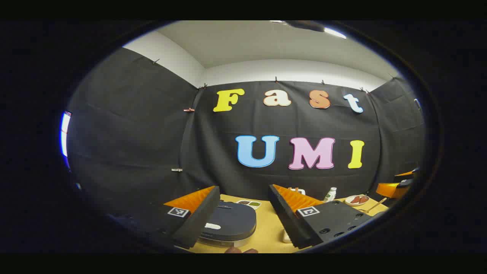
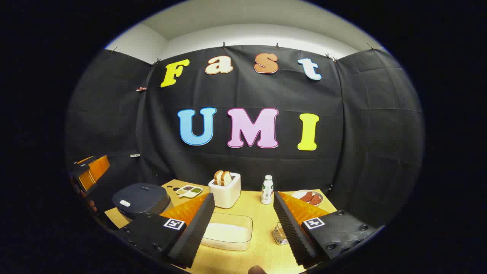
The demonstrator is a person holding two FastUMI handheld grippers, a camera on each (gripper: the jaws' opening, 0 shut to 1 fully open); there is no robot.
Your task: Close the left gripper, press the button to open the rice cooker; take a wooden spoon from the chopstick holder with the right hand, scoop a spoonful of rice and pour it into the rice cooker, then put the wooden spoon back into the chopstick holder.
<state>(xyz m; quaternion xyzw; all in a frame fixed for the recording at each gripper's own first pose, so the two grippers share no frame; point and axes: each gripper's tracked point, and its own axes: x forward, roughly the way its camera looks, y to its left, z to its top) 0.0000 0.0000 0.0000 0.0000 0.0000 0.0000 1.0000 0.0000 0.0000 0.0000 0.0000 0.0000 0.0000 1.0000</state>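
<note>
Left gripper view: left tool (image 1: 243,213) wide open, empty, above closed rice cooker (image 1: 232,224) on table (image 1: 268,232). Right gripper view: right tool (image 2: 243,224) wide open, empty, over rice container (image 2: 228,231); bare table between fingers.

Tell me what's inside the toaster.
Two slices of toast stand upright in the toaster, their tops sticking out above its top edge. Their lower parts are hidden inside the body.

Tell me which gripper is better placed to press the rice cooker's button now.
Left. In the left gripper view the closed rice cooker lies just ahead between the open left gripper fingers. The right gripper frames the rice container, with the cooker off to its side.
</note>
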